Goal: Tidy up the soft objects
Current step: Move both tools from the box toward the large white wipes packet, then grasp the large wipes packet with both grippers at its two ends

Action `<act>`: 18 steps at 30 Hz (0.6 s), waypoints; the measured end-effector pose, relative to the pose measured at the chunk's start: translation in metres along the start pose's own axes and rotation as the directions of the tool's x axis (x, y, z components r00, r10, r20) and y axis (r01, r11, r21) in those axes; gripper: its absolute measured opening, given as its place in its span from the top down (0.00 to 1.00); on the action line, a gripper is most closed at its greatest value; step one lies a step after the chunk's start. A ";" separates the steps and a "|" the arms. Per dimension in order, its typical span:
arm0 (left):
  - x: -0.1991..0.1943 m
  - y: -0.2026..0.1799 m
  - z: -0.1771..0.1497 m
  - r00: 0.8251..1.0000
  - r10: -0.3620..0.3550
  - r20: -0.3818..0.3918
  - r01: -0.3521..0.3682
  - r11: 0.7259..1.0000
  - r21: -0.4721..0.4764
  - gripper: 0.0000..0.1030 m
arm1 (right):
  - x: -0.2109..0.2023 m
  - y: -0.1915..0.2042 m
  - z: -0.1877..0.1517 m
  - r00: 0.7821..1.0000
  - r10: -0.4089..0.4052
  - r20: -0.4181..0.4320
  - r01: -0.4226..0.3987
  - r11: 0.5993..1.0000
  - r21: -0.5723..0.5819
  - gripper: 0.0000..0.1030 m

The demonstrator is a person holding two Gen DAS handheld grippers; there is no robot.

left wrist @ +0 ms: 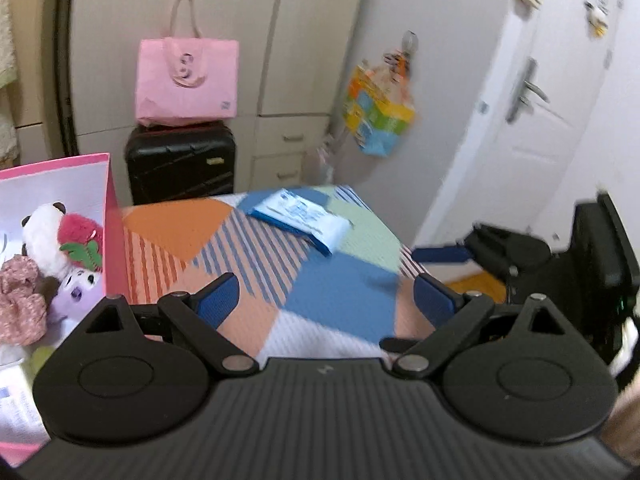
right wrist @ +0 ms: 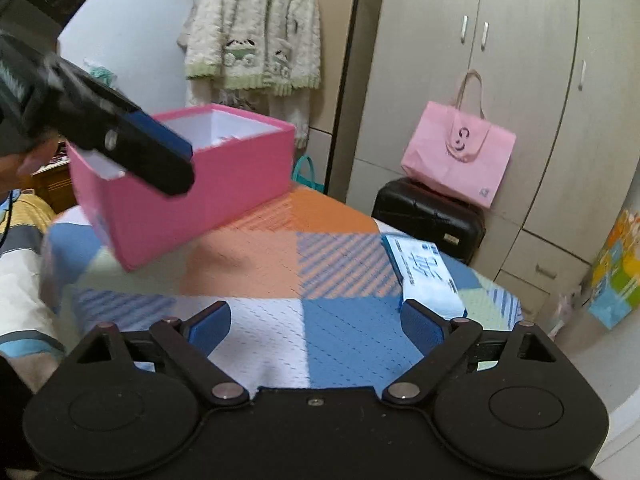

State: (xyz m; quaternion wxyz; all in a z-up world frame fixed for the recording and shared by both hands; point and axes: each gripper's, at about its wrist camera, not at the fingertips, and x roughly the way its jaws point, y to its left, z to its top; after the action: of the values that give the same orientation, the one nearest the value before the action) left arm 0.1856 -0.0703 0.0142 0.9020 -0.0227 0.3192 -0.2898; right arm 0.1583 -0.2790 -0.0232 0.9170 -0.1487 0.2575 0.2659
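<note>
Below both cameras lies a desk (right wrist: 248, 264) under a patchwork cloth of orange, blue, white and striped patches. Left gripper (left wrist: 326, 300) tilts downward over it, blue-padded fingers (left wrist: 218, 300) spread wide with only cloth between them. Right gripper (right wrist: 316, 322) also tilts down, its fingers (right wrist: 210, 326) spread wide and holding nothing.

Left of the left fingers stands an open pink cardboard box (left wrist: 110, 216) holding soft toys: a white plush with a red strawberry (left wrist: 60, 236), a lilac plush (left wrist: 78, 288) and a pink floral fabric piece (left wrist: 18, 300).

Ahead of both grippers, near the desk's far edge, a blue and white flat packet (left wrist: 302, 216) lies apart from the box. Bare cloth separates them. Beyond the edge stands a black hard suitcase (left wrist: 180, 164).
</note>
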 end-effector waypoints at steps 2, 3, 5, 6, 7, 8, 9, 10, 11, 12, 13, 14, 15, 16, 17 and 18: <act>0.019 0.002 0.002 1.000 0.024 0.007 -0.024 1.000 -0.012 0.08 | 0.011 -0.009 -0.004 1.000 -0.008 0.010 0.008 1.000 -0.005 0.09; 0.028 0.005 0.003 1.000 0.024 -0.002 -0.024 0.999 -0.034 0.08 | 0.016 -0.014 -0.005 1.000 -0.018 0.019 0.018 1.000 -0.005 0.09; 0.047 0.012 0.004 1.000 0.017 -0.009 -0.018 0.996 -0.089 0.08 | 0.028 -0.027 -0.006 0.999 -0.027 0.029 0.027 1.000 -0.001 0.09; 0.057 0.016 0.004 1.000 0.021 -0.008 -0.021 0.994 -0.111 0.08 | 0.035 -0.033 -0.006 1.000 -0.019 0.022 0.019 1.000 -0.004 0.08; 0.067 0.019 0.003 1.000 0.025 -0.007 -0.026 0.991 -0.127 0.08 | 0.041 -0.036 -0.007 1.000 -0.016 0.012 0.016 1.000 -0.010 0.09; 0.078 0.021 0.004 0.999 0.033 -0.004 -0.033 0.990 -0.139 0.08 | 0.050 -0.040 -0.008 1.000 -0.024 0.002 0.024 1.000 -0.020 0.09; 0.085 0.022 0.003 0.999 0.040 -0.003 -0.040 0.989 -0.146 0.08 | 0.057 -0.042 -0.009 0.999 -0.037 -0.002 0.037 0.999 -0.033 0.09; 0.094 0.022 0.003 0.999 0.043 -0.001 -0.043 0.987 -0.152 0.09 | 0.064 -0.043 -0.009 0.999 -0.047 -0.003 0.047 0.998 -0.050 0.09; 0.103 0.024 0.003 0.999 0.041 -0.008 -0.042 0.986 -0.159 0.09 | 0.068 -0.044 -0.010 0.999 -0.050 -0.003 0.050 0.997 -0.060 0.08; 0.113 0.025 0.005 0.999 0.046 -0.024 -0.049 0.985 -0.165 0.09 | 0.074 -0.046 -0.010 0.999 -0.049 -0.005 0.049 0.997 -0.065 0.08; 0.124 0.024 0.006 0.997 0.066 -0.032 -0.070 0.986 -0.152 0.09 | 0.079 -0.050 -0.010 0.999 -0.049 -0.010 0.049 0.997 -0.064 0.08; 0.134 0.023 0.008 0.995 0.093 -0.035 -0.097 0.987 -0.129 0.11 | 0.084 -0.053 -0.009 0.999 -0.052 -0.016 0.051 0.997 -0.061 0.08; 0.143 0.021 0.009 0.991 0.125 -0.045 -0.129 0.986 -0.110 0.11 | 0.090 -0.058 -0.009 0.998 -0.058 -0.025 0.057 0.997 -0.058 0.08; 0.149 0.021 0.011 0.990 0.135 -0.052 -0.139 0.985 -0.106 0.11 | 0.095 -0.062 -0.008 0.997 -0.071 -0.035 0.069 0.996 -0.055 0.08; 0.156 0.021 0.014 0.991 0.127 -0.046 -0.131 0.985 -0.112 0.11 | 0.100 -0.066 -0.006 0.995 -0.086 -0.050 0.084 0.995 -0.053 0.08; 0.160 0.022 0.015 0.993 0.116 -0.036 -0.120 0.985 -0.120 0.11 | 0.107 -0.071 -0.005 0.991 -0.109 -0.071 0.106 0.993 -0.046 0.08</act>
State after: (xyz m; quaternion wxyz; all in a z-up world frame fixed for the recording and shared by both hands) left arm 0.3066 -0.1398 -0.0687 0.9098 -0.0548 0.3501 -0.2160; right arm 0.2738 -0.2950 -0.0767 0.9166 -0.1912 0.2770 0.2158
